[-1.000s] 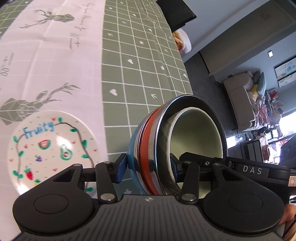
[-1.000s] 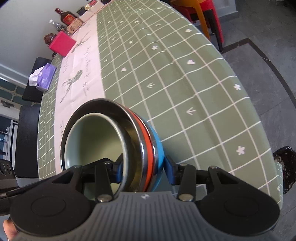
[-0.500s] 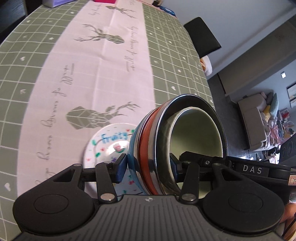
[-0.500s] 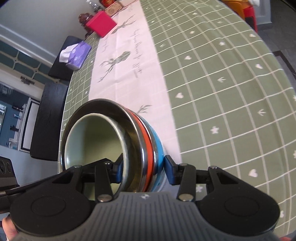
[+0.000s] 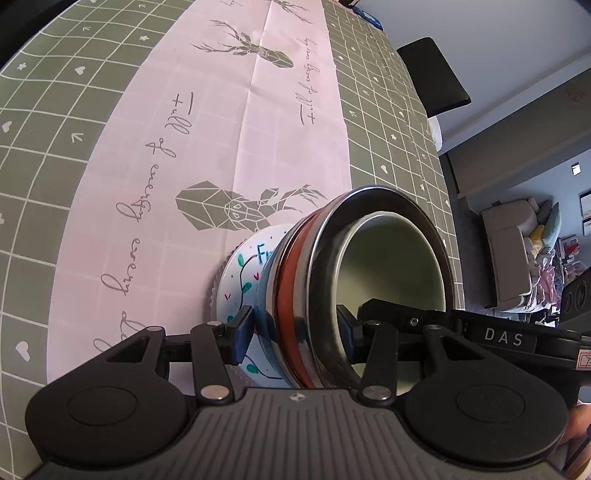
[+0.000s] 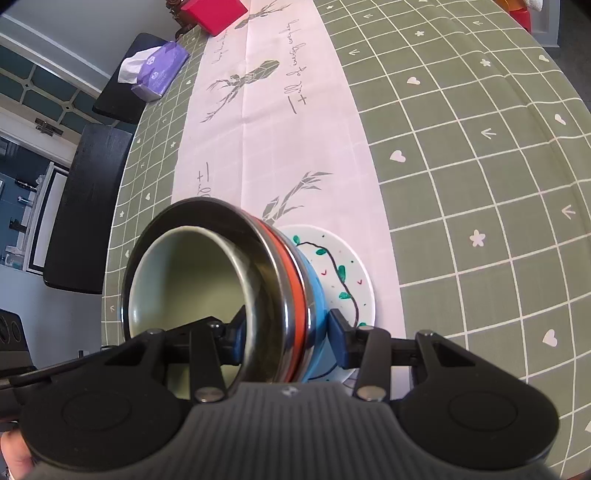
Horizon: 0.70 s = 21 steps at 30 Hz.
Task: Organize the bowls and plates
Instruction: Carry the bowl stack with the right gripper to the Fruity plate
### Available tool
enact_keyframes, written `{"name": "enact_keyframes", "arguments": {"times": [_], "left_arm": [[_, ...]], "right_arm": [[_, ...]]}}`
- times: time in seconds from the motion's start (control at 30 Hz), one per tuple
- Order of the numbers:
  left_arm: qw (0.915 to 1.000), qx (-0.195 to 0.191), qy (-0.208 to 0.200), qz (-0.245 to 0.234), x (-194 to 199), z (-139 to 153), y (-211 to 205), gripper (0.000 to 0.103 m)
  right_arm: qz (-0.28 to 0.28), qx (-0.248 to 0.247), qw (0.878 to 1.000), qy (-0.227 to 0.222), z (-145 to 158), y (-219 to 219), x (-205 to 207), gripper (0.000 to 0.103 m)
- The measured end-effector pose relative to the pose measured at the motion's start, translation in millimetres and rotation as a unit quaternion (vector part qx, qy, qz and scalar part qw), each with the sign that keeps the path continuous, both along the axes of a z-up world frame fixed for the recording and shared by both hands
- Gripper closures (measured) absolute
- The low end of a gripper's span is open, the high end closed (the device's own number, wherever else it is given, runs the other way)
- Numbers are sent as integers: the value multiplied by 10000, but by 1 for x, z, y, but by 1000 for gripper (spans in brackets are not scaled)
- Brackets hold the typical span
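A stack of nested bowls (image 5: pixel 306 295), blue, orange, steel and a pale green one inside, is held between both grippers. My left gripper (image 5: pixel 295 332) is shut on its rim wall. My right gripper (image 6: pixel 286 332) is shut on the opposite side of the same bowl stack (image 6: pixel 284 295). The stack is directly over a white plate with fruit drawings (image 5: pixel 240 269), which lies on the pink runner and also shows in the right wrist view (image 6: pixel 343 266). Whether the stack touches the plate is hidden.
The table has a green grid cloth (image 6: pixel 480 147) and a pink deer runner (image 5: pixel 229 110). A purple tissue pack (image 6: pixel 159 70) and a red box (image 6: pixel 218 11) stand at the far end. Black chairs (image 6: pixel 85 206) line the table's side.
Both grippers carried the bowl stack across the table from beside the plate to over it. The plate is now partly hidden under the stack.
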<state>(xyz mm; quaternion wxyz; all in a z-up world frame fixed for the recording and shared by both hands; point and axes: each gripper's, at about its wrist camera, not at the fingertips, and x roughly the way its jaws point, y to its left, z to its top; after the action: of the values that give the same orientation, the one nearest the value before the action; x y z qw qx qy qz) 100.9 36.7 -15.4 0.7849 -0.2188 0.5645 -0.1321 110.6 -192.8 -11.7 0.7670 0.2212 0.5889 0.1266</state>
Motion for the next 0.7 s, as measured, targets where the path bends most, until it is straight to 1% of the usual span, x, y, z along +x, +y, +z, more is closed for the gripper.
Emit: {"name": "enact_keyframes", "arguments": {"times": [0.33,0.57,0.7], "left_arm": [[10000,70,43,2,-1,-9,0,51],[9998,121,-122,-71,-3,-10,0,51],[9998,114,-108,-76,-4,-10,0,51]], "right_arm": [[53,7,10000,67,-11,1,1,60],[146,0,9999,-1,-14,1,0,60],[139,6,9999,23,-14,1,1,60]]}}
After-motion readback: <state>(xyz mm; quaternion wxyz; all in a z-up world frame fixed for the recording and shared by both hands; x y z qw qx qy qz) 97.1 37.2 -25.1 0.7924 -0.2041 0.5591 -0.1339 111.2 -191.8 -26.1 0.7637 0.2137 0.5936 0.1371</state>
